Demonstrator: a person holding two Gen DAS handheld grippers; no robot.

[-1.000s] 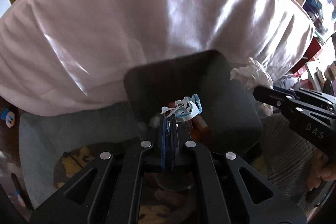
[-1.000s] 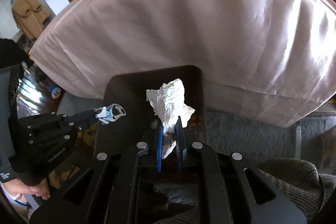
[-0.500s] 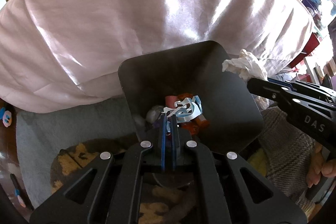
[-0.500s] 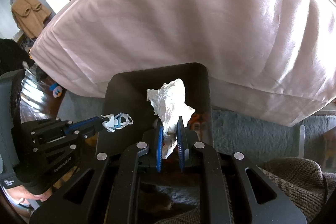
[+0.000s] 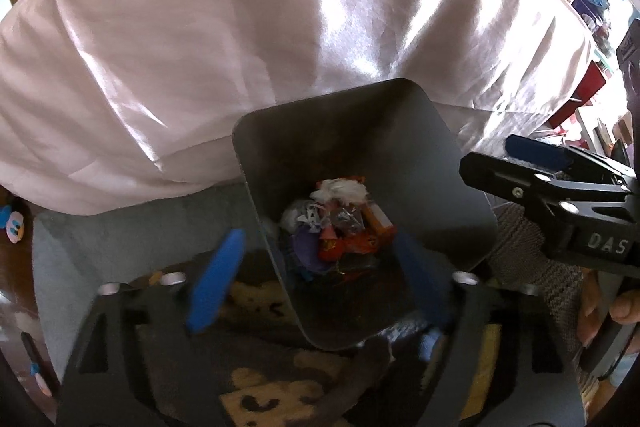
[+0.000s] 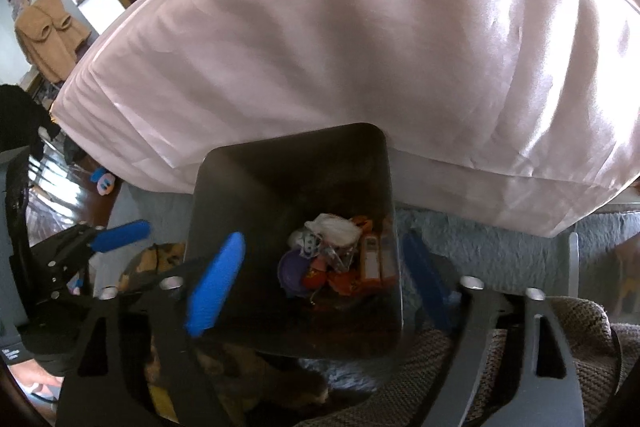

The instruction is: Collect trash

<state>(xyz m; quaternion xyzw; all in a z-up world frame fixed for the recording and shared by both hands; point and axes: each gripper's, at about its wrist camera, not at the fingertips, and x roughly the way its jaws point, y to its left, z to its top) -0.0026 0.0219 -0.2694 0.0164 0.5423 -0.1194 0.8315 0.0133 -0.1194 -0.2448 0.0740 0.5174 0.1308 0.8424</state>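
white letters "DAS" on the right gripper (image 5: 532,157) body

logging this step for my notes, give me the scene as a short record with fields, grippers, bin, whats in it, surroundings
left gripper: jaws wide open, empty, above the bin's near rim
right gripper: jaws wide open, empty, above the bin
bin: dark, square-mouthed, on grey carpet beside the bed
contents: crumpled white tissue on top, orange wrappers, a purple piece, a small blue-and-white plastic scrap
bed: pale pink sheet bulging behind the bin
other: cartoon duck toy on the floor at left
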